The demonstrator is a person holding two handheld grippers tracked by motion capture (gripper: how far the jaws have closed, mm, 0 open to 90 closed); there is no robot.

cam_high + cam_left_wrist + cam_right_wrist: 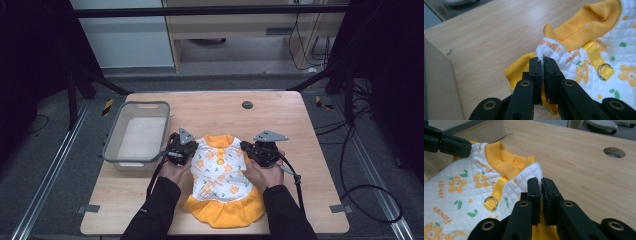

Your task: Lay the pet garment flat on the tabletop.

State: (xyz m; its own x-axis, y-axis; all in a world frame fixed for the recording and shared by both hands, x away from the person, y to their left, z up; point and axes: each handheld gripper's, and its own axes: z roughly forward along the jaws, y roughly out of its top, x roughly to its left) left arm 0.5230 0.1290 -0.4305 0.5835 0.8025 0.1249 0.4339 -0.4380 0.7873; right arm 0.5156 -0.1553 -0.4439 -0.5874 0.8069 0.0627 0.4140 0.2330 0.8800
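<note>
A small white quilted dress (220, 175) with orange flowers, an orange ribbed collar and an orange skirt lies spread near the table's front edge. My left gripper (192, 150) is shut on the dress's left shoulder; in the left gripper view the jaws (542, 60) pinch the white and orange fabric (599, 37). At the opposite shoulder, my right gripper (245, 149) is shut on the dress too, with cloth (461, 187) caught between its jaws (541, 181). An orange strap with a metal D-ring (605, 71) sits below the collar. The left gripper (470, 147) appears at the far shoulder in the right gripper view.
A grey plastic bin (112, 145) stands on the wooden table (300, 150), just left of my left gripper, its wall (436, 87) close by. A round cable hole (247, 105) lies at the back centre. Black frame struts and cables surround the table.
</note>
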